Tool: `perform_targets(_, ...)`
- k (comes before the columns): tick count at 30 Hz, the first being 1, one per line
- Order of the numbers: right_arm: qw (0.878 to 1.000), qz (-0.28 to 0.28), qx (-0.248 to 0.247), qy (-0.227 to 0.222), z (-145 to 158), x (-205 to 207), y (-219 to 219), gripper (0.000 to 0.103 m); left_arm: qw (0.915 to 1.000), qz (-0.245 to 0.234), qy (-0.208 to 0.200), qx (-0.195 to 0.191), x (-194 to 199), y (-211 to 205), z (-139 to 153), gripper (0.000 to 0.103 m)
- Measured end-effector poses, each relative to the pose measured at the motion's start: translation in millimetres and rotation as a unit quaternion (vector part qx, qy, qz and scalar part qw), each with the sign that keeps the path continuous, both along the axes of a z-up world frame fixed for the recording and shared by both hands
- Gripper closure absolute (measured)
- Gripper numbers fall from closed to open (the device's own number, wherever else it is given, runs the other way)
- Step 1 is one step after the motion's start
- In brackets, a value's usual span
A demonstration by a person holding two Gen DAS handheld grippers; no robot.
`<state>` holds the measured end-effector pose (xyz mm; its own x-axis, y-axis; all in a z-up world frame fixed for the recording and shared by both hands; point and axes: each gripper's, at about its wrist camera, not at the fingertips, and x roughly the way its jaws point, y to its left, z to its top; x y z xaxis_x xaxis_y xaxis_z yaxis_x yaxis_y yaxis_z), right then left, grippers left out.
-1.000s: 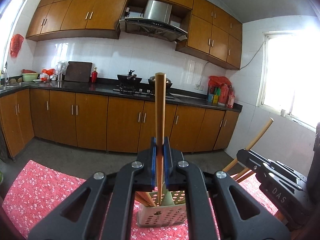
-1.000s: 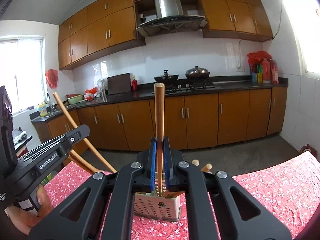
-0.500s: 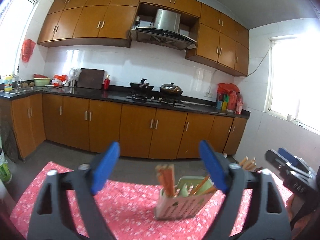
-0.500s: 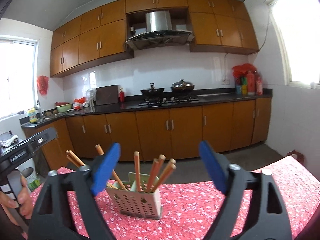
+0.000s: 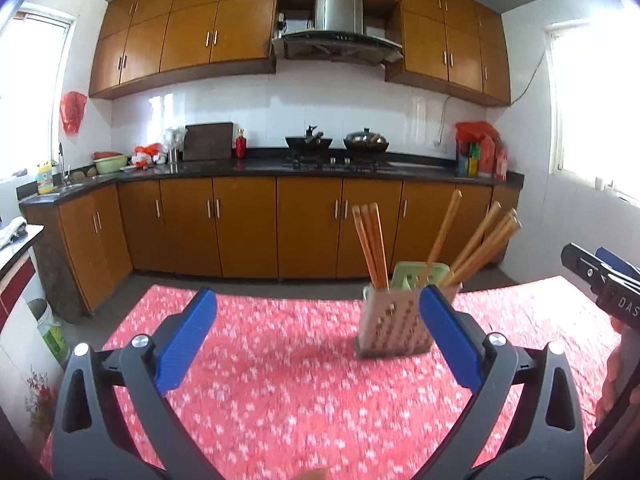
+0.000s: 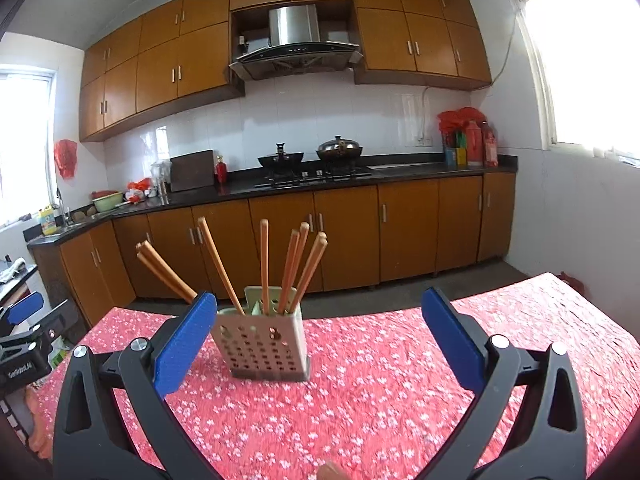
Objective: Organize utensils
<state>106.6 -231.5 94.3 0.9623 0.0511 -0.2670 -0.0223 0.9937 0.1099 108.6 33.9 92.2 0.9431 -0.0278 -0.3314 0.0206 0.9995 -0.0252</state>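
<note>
Both claws are spread wide and carry nothing: the left claw (image 5: 318,336) hangs above the red flowered cloth (image 5: 280,380) on the counter, with the perforated holder (image 5: 394,324) just beyond its right finger, and the right claw (image 6: 319,340) faces the same holder (image 6: 262,344) from the other side. The wooden chopsticks (image 6: 292,268) stand leaning inside the holder, fanned toward both ends. No loose utensil shows on the cloth, so the loading step looks finished; the next move likely calls for checking the counter for strays, or drawing both claws clear without knocking the leaning sticks.
</note>
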Motion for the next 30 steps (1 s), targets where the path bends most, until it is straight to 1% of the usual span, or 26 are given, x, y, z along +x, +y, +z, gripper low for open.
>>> perform_targets(5,1.0,0.002,0.003,0.0,-10.8,-22.9,3.9,0.002,1.0,0.006,-0.002,-0.005,-23.9,-1.4,-11.7,0.004)
perform_targets(8,1.0,0.005,-0.006,-0.002,-17.2,-36.3,8.5,0.002,1.0,0.004,-0.003,-0.008,-34.7,-1.4,-16.5,0.004)
perform_targets(13,0.999,0.012,-0.03,-0.008,-29.4,-56.4,18.1,0.002,0.9999,0.006,-0.013,0.007,-53.8,-4.5,-26.0,0.004)
perform_targets(19,0.999,0.016,-0.037,0.0,-48.3,-69.6,23.3,0.002,0.9996,0.006,-0.021,0.017,-73.0,-5.9,-42.0,0.004)
perform_targets(25,0.999,0.019,-0.037,0.021,-66.9,-75.6,25.0,0.002,0.9995,-0.001,-0.005,0.032,-80.8,-11.9,-62.1,0.004)
perform_targets(30,0.999,0.018,-0.029,0.034,-75.5,-76.9,24.1,0.002,0.9997,-0.001,0.013,0.02,-81.1,-9.1,-73.6,0.004)
